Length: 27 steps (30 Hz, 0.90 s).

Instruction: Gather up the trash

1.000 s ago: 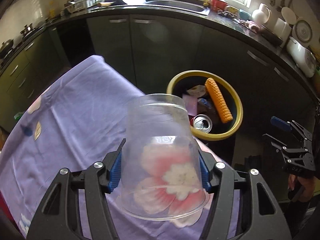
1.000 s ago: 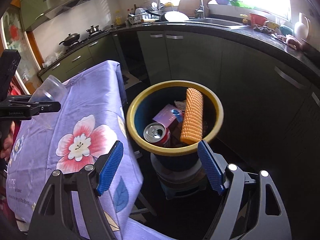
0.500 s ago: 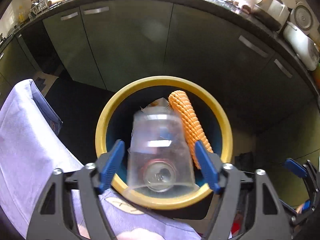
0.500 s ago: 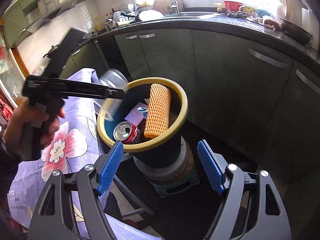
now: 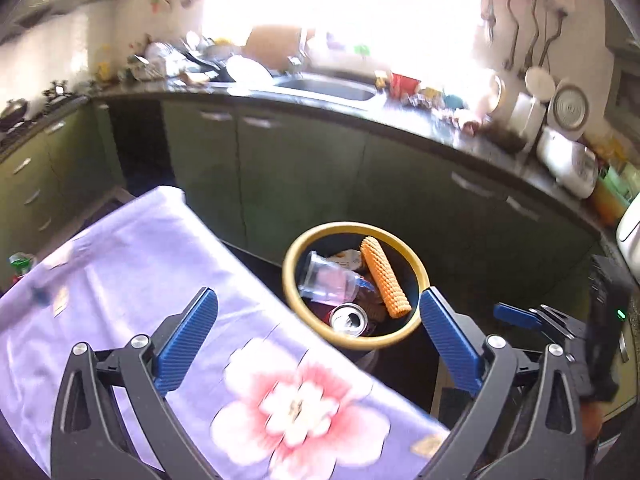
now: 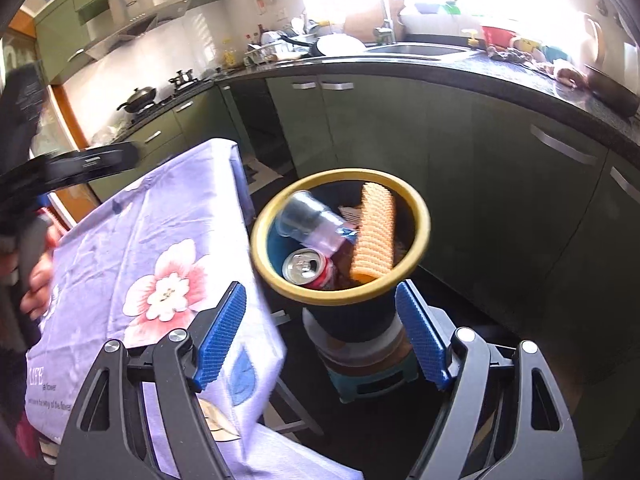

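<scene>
Both tongs, left (image 5: 318,334) and right (image 6: 320,336), gape wide and empty, the left's jaws having just opened; plastic cup (image 5: 326,278) lies inside bin (image 5: 294,300) beside table's (image 5: 132,264) edge.

Left wrist view: we look forward and downward along our left gripper (image 5: 318,334), over the flowered tablecloth (image 5: 132,280) at lower left, toward the yellow-rimmed bin (image 5: 294,254) at mid-frame, fairly near; the kitchen counter (image 5: 432,120) spans the top.

Right wrist view: we look down along our right gripper (image 6: 320,336), nearer the bin (image 6: 416,200), centred.

Shared: bin, tablecloth (image 6: 132,224), counter (image 6: 440,68), sink window.
</scene>
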### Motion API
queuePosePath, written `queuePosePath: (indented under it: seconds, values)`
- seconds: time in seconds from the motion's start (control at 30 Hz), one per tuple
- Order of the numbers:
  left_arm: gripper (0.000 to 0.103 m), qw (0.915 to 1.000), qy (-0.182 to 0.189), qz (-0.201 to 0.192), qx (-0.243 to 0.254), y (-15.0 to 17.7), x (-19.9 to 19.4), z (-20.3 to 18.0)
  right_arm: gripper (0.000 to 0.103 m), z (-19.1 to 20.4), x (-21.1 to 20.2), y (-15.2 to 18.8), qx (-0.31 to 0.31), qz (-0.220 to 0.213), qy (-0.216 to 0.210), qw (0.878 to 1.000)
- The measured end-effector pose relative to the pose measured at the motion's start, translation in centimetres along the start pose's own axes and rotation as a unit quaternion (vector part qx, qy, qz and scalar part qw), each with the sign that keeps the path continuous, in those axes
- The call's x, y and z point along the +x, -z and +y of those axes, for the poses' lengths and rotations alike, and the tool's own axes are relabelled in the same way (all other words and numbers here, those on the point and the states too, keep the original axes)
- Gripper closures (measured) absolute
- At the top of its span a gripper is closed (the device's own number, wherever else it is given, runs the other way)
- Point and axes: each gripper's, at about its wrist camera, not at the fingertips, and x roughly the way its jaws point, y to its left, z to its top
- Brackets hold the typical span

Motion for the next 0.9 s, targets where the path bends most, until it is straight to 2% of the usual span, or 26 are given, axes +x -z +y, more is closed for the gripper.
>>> queuePosePath:
  seconds: [0.1, 0.2, 0.3, 0.4, 0.5, 0.63, 0.9]
  values:
    - [0.007, 0.9982, -0.043, -0.036, -0.021, 3.0, -6.1, 1.8, 0.019, 2.3, -0.3, 0.4, -0.022, -0.001, -0.016, 1.000]
    - [0.007, 0.9923, -0.088, -0.065, -0.058, 6.3, -11.8, 4.0, 0.017, 4.8, -1.0, 0.7, -0.050, -0.008, -0.026, 0.998]
    - [0.007, 0.9817, -0.140, -0.094, -0.089, 9.2, -17.0, 5.8, 0.016, 7.0, -2.0, 1.0, -0.074, -0.019, -0.035, 0.996]
    - [0.007, 0.9667, -0.194, -0.123, -0.113, 11.6, -20.9, 7.1, 0.012, 8.9, -3.0, 1.2, -0.094, -0.029, -0.045, 0.994]
    - [0.007, 0.9528, -0.242, -0.135, -0.124, 13.4, -23.9, 7.4, 0.011, 10.4, -4.3, 1.4, -0.110, -0.041, -0.051, 0.992]
    - [0.007, 0.9382, -0.280, -0.143, -0.145, 15.7, -26.8, 7.9, 0.011, 12.2, -6.0, 2.0, -0.128, -0.055, -0.052, 0.989]
    - [0.007, 0.9237, -0.317, -0.157, -0.147, 18.9, -29.7, 7.1, 0.005, 14.1, -9.4, 3.2, -0.145, -0.086, -0.045, 0.985]
